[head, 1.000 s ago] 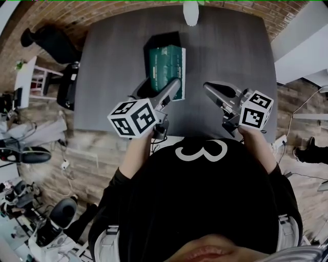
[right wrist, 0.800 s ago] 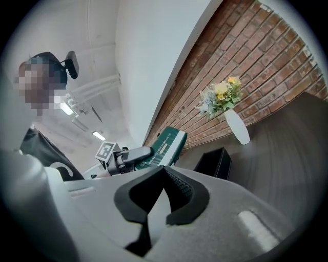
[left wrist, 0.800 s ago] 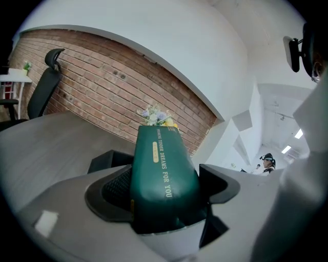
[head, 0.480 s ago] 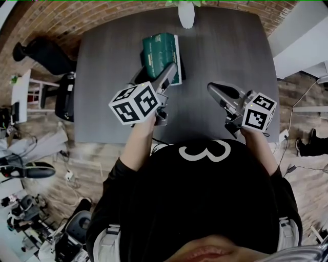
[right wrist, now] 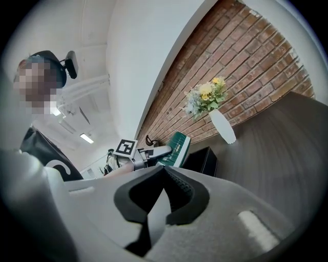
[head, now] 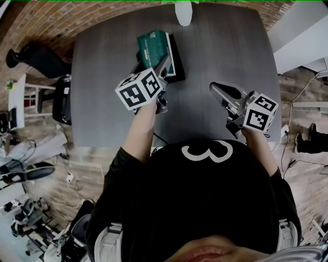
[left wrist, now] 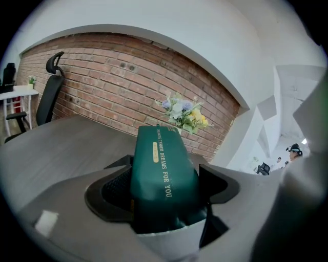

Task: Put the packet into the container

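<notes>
right gripper [head: 217,88]: jaws pinched together on nothing, over the near part of the table [head: 102,82]
left gripper [head: 165,64]: clamped tight on the packet
packet [left wrist: 163,169]: green, gripped by one end, over the container
container [head: 177,60]: black, far side of the table
vase [head: 183,12]: white, flowers, back edge

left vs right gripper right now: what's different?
The left gripper is clamped on the green packet; the right gripper is shut on nothing. The left gripper reaches out to the black container on the far part of the table; the right gripper sits back near the table's front edge, over bare surface. Both have their jaws closed and aim away from the front edge.
</notes>
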Tool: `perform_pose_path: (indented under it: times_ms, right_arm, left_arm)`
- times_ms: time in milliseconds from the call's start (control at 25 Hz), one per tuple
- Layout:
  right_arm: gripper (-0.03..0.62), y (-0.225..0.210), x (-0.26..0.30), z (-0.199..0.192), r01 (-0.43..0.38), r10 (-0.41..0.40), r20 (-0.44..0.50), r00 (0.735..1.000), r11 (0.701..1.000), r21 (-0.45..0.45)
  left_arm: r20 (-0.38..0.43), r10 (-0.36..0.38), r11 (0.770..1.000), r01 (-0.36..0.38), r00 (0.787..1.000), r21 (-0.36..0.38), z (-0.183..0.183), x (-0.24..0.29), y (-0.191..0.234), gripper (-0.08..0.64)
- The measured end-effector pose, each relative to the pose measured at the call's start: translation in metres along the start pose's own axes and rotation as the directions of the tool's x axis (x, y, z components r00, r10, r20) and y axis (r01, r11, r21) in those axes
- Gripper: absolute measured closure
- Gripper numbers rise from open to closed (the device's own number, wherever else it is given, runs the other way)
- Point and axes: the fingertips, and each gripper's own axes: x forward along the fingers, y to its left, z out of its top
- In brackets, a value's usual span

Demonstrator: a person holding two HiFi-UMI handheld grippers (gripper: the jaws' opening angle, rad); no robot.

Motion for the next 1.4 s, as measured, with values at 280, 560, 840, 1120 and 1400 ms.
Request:
perform_pose_path:
  times_ms: [280, 560, 840, 1120, 1400]
  right_arm:
    - [0.591, -0.013, 0.001, -0.003, 0.025, -0.026, 0.007, 1.000, 0.999, 0.025]
    - [0.591, -0.024, 0.000, -0.007, 0.040, -0.042, 0.020, 0.999, 0.997, 0.062]
    - [0.591, -0.029, 0.001, -0.009, 0.040, -0.043, 0.037, 0.998, 0.995, 0.090]
    - [0.591, -0.033, -0.001, -0.007, 0.025, -0.032, 0.061, 0.998, 0.992, 0.123]
    - [0.591, -0.031, 0.001, -0.008, 0.014, -0.021, 0.056, 0.998, 0.993, 0.120]
  left_arm:
    - [-0.075, 0.043, 0.998, -0.045, 0.996, -0.032, -0.020, 0.038, 0.018, 0.130]
    - [-0.131, 0.068, 0.996, -0.075, 0.989, -0.043, -0.036, 0.063, 0.026, 0.129]
    - [-0.194, 0.128, 0.990, -0.138, 0.973, -0.042, -0.045, 0.070, 0.034, 0.127]
    - [-0.192, 0.105, 0.994, -0.108, 0.976, -0.006, -0.047, 0.076, 0.024, 0.167]
    - [-0.178, 0.055, 0.998, -0.058, 0.983, -0.014, -0.045, 0.074, 0.020, 0.186]
